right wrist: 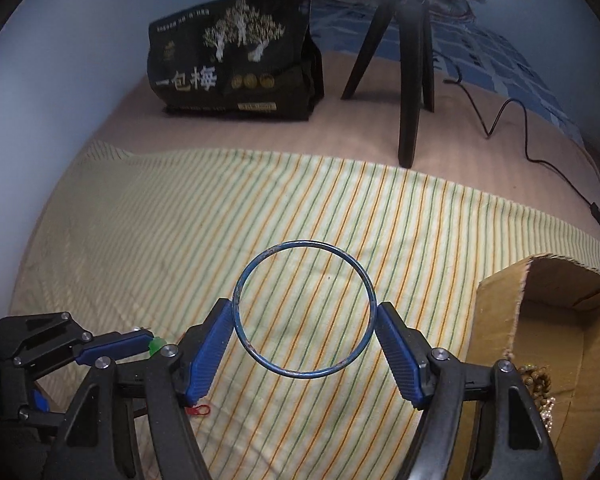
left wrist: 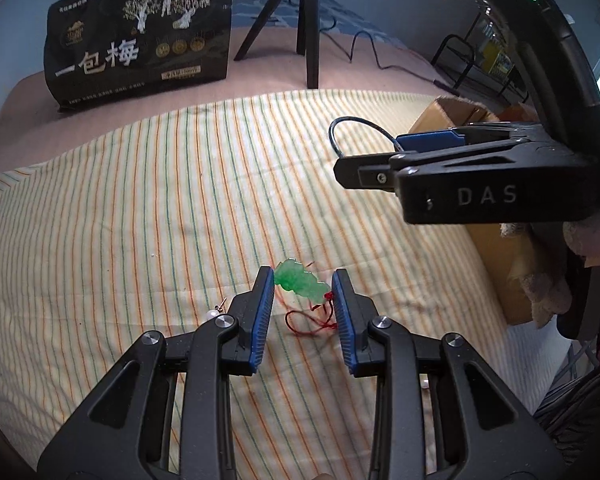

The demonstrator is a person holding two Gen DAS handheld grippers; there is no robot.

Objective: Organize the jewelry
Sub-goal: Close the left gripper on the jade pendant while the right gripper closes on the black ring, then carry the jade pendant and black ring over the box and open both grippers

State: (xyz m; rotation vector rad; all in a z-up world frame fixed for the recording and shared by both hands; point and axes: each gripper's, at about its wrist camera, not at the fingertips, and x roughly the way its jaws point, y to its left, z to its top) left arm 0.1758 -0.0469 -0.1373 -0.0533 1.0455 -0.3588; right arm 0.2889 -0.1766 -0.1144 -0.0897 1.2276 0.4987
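Left wrist: left gripper [left wrist: 303, 276] spread around green pendant [left wrist: 298, 285] lying on striped cloth [left wrist: 140, 208], red cord [left wrist: 312, 320] trailing. Right wrist: right gripper [right wrist: 305, 312] pinching blue bangle [right wrist: 305, 243] above cloth, cardboard box [right wrist: 496, 320] beside.

Striped cloth [right wrist: 300, 208] spread over the pink bed sheet [right wrist: 260, 136]. Ahead of the claws, at the cloth's far side: a black snack bag [right wrist: 232, 60] with gold trees, left; a black tripod [right wrist: 408, 64], right, its cable [right wrist: 512, 120] trailing rightward.
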